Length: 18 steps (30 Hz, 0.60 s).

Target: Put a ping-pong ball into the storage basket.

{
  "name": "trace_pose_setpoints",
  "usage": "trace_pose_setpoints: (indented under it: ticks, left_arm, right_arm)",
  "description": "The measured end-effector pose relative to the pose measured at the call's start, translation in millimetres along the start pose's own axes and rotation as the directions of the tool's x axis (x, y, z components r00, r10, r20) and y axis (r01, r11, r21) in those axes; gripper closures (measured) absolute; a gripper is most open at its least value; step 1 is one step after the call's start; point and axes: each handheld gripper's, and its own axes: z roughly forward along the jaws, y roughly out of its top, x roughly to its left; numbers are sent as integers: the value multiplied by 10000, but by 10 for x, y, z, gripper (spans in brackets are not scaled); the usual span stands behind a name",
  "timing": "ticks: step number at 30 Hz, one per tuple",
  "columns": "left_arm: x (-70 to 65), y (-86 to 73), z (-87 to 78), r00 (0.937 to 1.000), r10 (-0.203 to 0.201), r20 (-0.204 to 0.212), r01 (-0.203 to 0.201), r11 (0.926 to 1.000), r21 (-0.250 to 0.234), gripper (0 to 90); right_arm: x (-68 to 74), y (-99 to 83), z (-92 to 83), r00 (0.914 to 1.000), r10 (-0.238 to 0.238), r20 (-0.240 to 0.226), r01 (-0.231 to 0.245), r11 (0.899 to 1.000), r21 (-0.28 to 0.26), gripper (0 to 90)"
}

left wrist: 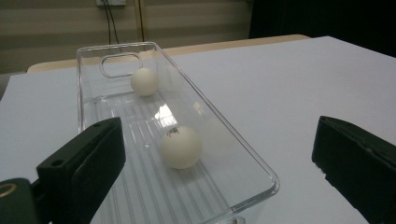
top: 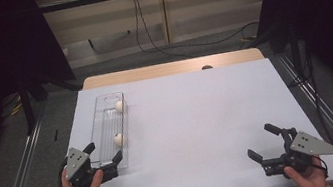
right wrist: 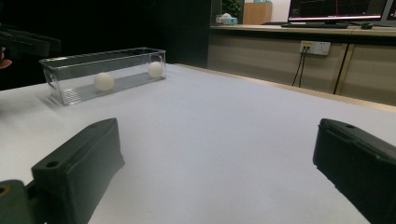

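High view: left gripper [top: 107, 157] fingers wide apart, holding nothing, straddling the near end of the clear tray [top: 99, 115] at the counter's [top: 199, 118] left side; right gripper [top: 262, 144] also spread and empty, near right, well apart from the tray. Two white balls lie in the tray, near ball [top: 118, 139] and far ball [top: 119, 106]. Left gripper view: near ball [left wrist: 181, 147] sits between the fingers but farther off, untouched. Judged step: approach to a pick; next move calls for reaching into the tray and closing gently. Right gripper view: tray far left; white counter sheet, wall sockets [right wrist: 315, 47], monitor [right wrist: 337, 9] behind.
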Motion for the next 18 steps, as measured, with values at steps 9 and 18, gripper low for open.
trace_pose_setpoints:
  ticks: [9, 18]
  left_arm:
    - [-5, -24, 11, 10000, -30, 37, 30, 10000, -2, 28]
    - [-2, -32, 7, 9999, -109, 1, 109, 9999, -3, 28]
  right_arm:
    - [5, 0, 0, 10000, -22, -26, 23, 10000, 8, 9]
    - [7, -5, 2, 10000, -60, -26, 60, 10000, 21, 9]
